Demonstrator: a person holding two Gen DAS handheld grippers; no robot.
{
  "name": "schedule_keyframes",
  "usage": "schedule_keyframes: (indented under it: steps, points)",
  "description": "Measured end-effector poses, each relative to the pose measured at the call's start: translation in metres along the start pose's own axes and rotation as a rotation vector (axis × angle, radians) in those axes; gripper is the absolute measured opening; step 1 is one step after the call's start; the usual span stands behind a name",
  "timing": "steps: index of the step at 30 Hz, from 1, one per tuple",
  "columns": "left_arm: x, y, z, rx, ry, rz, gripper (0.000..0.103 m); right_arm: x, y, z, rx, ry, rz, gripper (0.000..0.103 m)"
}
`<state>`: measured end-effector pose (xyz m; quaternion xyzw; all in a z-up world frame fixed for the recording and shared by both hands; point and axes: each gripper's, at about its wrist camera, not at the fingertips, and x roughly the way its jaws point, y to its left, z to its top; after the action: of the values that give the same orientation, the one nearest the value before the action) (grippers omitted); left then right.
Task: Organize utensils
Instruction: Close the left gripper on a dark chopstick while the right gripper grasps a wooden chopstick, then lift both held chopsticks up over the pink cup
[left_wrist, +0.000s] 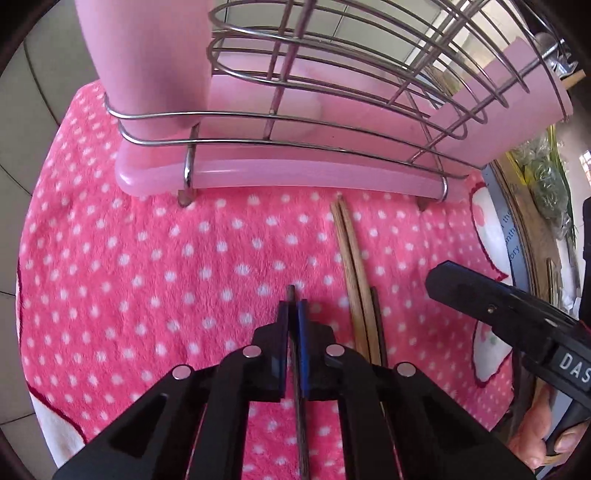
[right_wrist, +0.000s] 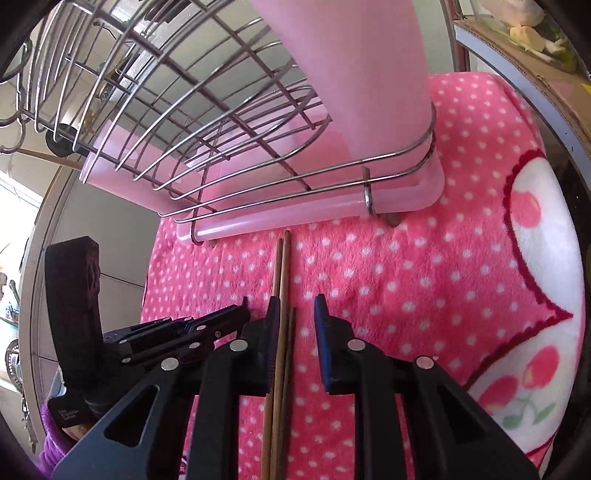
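My left gripper (left_wrist: 293, 306) is shut on a dark chopstick (left_wrist: 300, 406), whose tip pokes out past the blue pads just above the cloth. Two light wooden chopsticks (left_wrist: 352, 266) and a darker one lie on the pink dotted cloth (left_wrist: 166, 258) to its right. In the right wrist view my right gripper (right_wrist: 295, 314) is open, its jaws on either side of those chopsticks (right_wrist: 282, 280). The left gripper (right_wrist: 177, 332) shows at its left. A wire utensil rack (left_wrist: 332, 74) on a pink tray (left_wrist: 295, 177) stands just beyond; it also shows in the right wrist view (right_wrist: 184, 110).
A tall pink holder (left_wrist: 147, 55) sits in the rack's left end, seen too in the right wrist view (right_wrist: 351, 74). A cardboard box with greens (left_wrist: 543, 177) stands at the right. Tiled wall lies behind. The cloth has a white heart pattern (right_wrist: 535, 240).
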<state>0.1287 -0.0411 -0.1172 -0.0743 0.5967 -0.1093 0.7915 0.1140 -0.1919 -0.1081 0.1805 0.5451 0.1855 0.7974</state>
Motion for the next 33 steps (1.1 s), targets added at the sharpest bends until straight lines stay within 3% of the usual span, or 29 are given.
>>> schedule_keyframes:
  steps: [7,11,17,25,33]
  points:
    - [-0.022,0.031,-0.007,-0.075,-0.057,-0.022,0.004,0.026,0.016,0.01,-0.031,0.035,-0.043,0.019]
    - [-0.027,0.044,-0.011,-0.096,-0.067,-0.028,0.005,0.044,0.029,0.014,-0.068,0.053,-0.115,0.019]
    - [-0.032,0.063,-0.016,-0.114,-0.067,-0.037,0.005,0.059,0.041,0.016,-0.098,0.077,-0.193,0.019]
    - [-0.027,0.072,-0.019,-0.123,-0.037,-0.028,0.006,0.078,0.068,0.018,-0.125,0.086,-0.224,0.019]
    - [-0.018,0.074,-0.015,-0.123,-0.004,-0.056,0.007,0.068,0.045,0.022,-0.032,0.096,-0.087,0.01]
